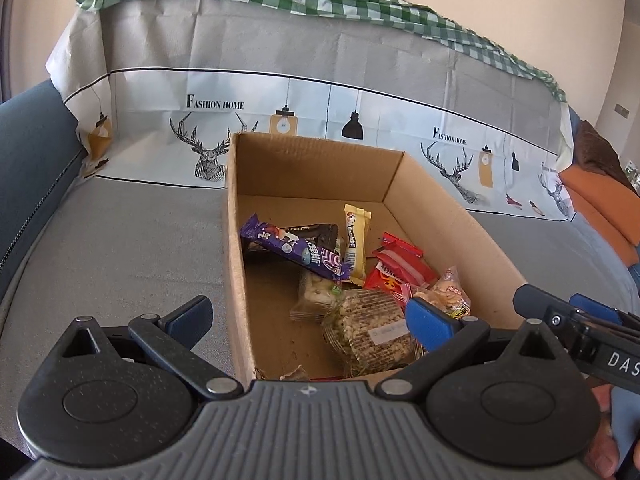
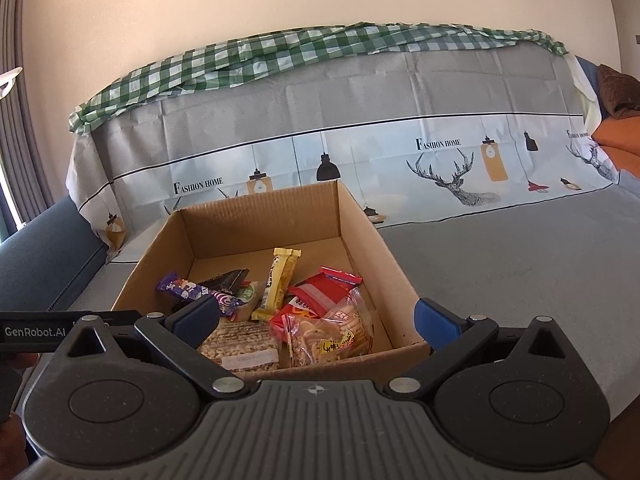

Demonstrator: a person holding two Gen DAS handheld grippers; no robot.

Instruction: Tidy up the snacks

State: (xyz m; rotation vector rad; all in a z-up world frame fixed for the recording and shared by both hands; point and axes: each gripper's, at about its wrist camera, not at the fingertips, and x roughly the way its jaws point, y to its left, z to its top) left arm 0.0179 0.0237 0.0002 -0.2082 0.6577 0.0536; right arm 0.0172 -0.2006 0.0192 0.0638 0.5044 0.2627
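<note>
An open cardboard box [image 1: 236,248] [image 2: 360,232] rests on a grey sofa seat and holds several snacks: a purple bar [image 1: 296,252] [image 2: 188,290], a yellow bar [image 1: 356,240] [image 2: 280,280], a red packet [image 1: 396,268] [image 2: 320,292], a clear bag of crackers [image 1: 448,292] [image 2: 336,336] and a puffed-rice cake [image 1: 372,332] [image 2: 240,344]. My left gripper [image 1: 308,320] hovers open over the box's near left corner, holding nothing. My right gripper [image 2: 316,316] is open above the box's near edge, also empty. The right gripper's fingers [image 1: 536,304] show at the right of the left wrist view.
A printed grey cover [image 1: 320,100] drapes the sofa back, topped by a green checked cloth [image 2: 320,48]. A blue armrest [image 1: 28,152] stands to the left. An orange cushion [image 1: 600,208] lies at the right. Grey seat [image 2: 520,264] stretches right of the box.
</note>
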